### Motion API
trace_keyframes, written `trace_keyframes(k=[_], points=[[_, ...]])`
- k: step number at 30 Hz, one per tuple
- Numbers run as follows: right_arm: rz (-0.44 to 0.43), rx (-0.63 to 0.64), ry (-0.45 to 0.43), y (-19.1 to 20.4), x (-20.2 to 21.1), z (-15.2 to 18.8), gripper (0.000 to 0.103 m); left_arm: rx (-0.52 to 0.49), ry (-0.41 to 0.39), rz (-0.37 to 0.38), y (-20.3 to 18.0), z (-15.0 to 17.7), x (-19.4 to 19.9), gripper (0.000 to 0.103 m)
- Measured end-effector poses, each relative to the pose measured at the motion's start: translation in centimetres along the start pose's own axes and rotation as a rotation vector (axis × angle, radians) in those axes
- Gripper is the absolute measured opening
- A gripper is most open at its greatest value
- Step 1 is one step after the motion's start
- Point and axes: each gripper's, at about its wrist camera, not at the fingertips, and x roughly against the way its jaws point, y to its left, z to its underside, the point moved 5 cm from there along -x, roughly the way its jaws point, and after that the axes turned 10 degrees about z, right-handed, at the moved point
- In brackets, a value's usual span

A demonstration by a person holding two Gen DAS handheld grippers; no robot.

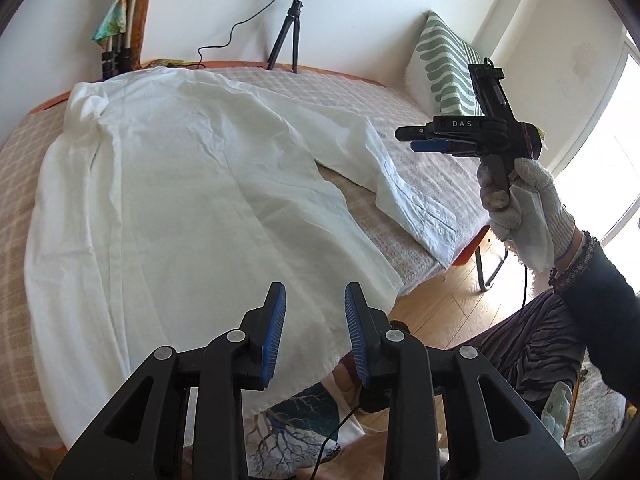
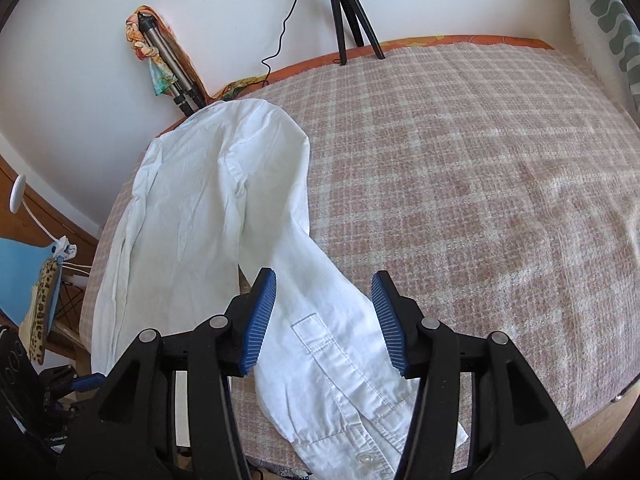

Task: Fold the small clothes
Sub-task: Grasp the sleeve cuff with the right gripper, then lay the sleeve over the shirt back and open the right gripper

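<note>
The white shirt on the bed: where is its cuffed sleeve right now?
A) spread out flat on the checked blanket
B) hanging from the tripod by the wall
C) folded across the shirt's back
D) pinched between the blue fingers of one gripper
A: the sleeve of the white shirt lies flat on the checked blanket, and the right gripper hovers open above it, gripping nothing.

Tripod (image 1: 289,36), striped pillow (image 1: 448,64), checked blanket (image 2: 460,160)
</note>
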Motion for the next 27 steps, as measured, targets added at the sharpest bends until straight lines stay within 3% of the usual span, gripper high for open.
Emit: trace_keyframes(k=[9,16,18,20,22,27], points=[[-0.028,0.004,0.094,-4.0,-1.4,5.1,0.059,-0.049,0.054,0.035,-2.3,-1.1,-3.5,0.029],[-0.001,0.091,0.068,-3.8,-0.8,7.1,0.059,-0.038,0.066,0.047,-2.9,-1.8,-5.0,0.029],[0.045,0.131,0.051,-3.4,-0.8,7.3,0.051,-0.027,0.068,0.042,-2.6,-1.8,-5.3,0.029],[0.068,0.168,0.045,-2.8,-0.8,7.5,0.024,-0.016,0.075,0.040,-2.3,-1.8,-5.7,0.029],[0.041,0.154,0.052,-2.7,-0.6,7.5,0.009,0.003,0.087,0.043,-2.0,-1.8,-6.2,0.029],[-0.073,0.027,0.012,-3.5,2.0,5.6,0.007,0.072,0.131,0.052,-0.5,-0.8,-7.7,0.029]])
